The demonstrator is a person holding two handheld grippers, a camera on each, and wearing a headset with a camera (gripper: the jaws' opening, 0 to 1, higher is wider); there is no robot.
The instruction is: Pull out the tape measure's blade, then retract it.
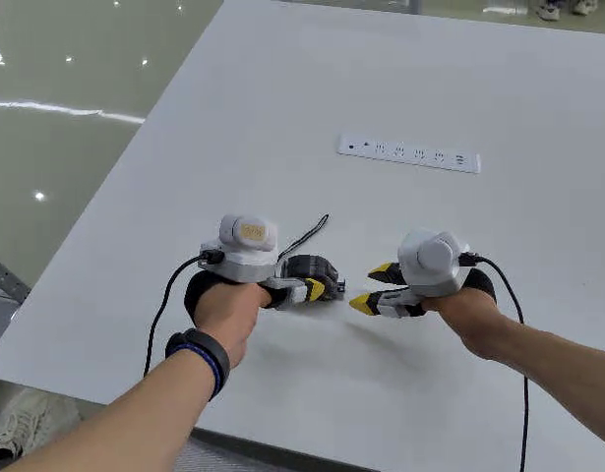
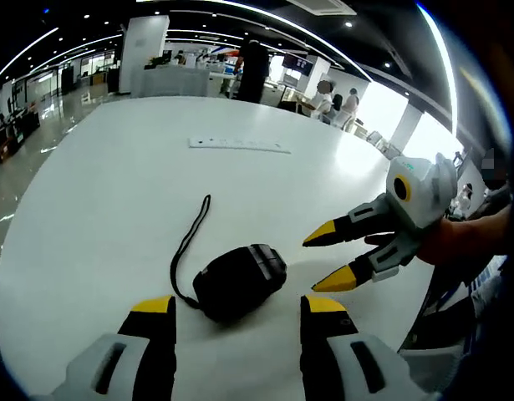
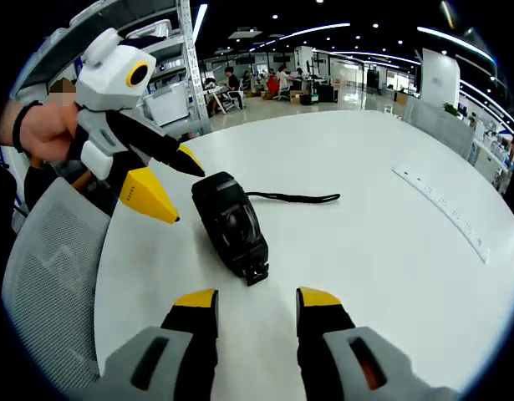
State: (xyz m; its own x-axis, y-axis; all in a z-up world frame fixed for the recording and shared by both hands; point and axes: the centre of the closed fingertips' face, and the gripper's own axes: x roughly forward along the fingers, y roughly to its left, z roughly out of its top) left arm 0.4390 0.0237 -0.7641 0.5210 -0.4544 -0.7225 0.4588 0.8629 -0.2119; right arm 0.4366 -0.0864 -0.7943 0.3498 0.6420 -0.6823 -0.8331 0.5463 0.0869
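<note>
Both spread: left tool (image 1: 322,281), right tool (image 1: 371,286) flank tape measure (image 1: 309,266).

Opposed gripper views, shared tape measure (image 2: 240,282)

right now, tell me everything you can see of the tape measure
The tape measure is a black case, plastic or rubber by its look, lying on the white table. Its blade is retracted, the end tab at the mouth facing the right gripper. A thin black strap trails away. The left gripper, jaws open, sits close behind it; contact unclear.
</note>
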